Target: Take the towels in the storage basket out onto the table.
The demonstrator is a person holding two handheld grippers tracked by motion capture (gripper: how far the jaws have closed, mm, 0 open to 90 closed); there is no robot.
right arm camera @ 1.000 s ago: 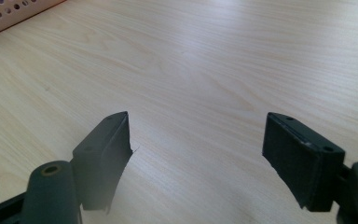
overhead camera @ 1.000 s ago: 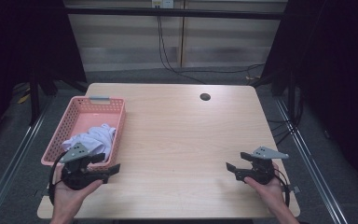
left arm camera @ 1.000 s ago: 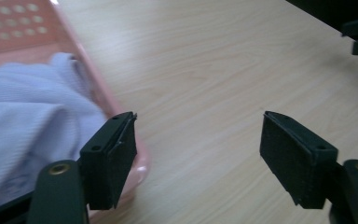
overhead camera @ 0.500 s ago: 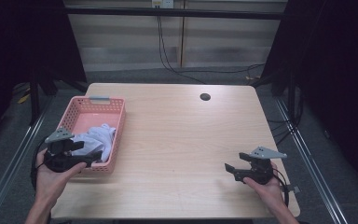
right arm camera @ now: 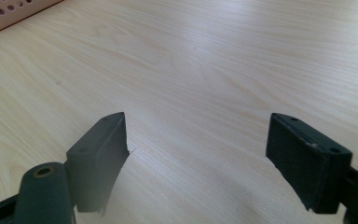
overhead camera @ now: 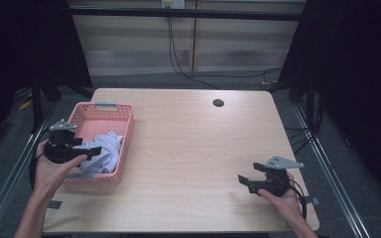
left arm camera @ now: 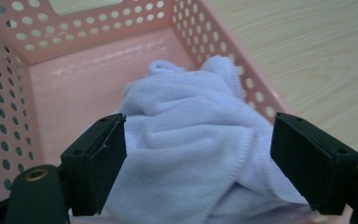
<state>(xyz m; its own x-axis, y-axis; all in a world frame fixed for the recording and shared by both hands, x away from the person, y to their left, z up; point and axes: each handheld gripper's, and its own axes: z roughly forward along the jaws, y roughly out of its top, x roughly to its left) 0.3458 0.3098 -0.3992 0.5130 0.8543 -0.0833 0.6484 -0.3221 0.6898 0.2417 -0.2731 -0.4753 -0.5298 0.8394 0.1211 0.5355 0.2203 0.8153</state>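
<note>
A pink perforated basket (overhead camera: 124, 140) stands on the left side of the wooden table (overhead camera: 193, 144), with a crumpled white cloth (overhead camera: 105, 149) in its near half. My left gripper (overhead camera: 93, 150) reaches in over the basket's left wall, just above the cloth. Its jaws have just been opening and now stand wide. In the left gripper view the cloth (left arm camera: 191, 116) bulges between the two jaws of the left gripper (left arm camera: 198, 154), which do not press on it, and the basket (left arm camera: 74, 79) floor shows beyond. My right gripper (overhead camera: 243, 179) rests open near the table's front right; in its own view the right gripper (right arm camera: 196, 154) has bare wood between its jaws.
A dark round hole (overhead camera: 218, 103) sits in the tabletop near the far edge. Metal floor rails (overhead camera: 327, 163) run along both sides of the table. A grey handle (overhead camera: 106, 105) marks the basket's far end.
My left hand has moved left from the table's front edge to the basket's left side, with the jaws now over the cloth. The right hand has stayed put.
</note>
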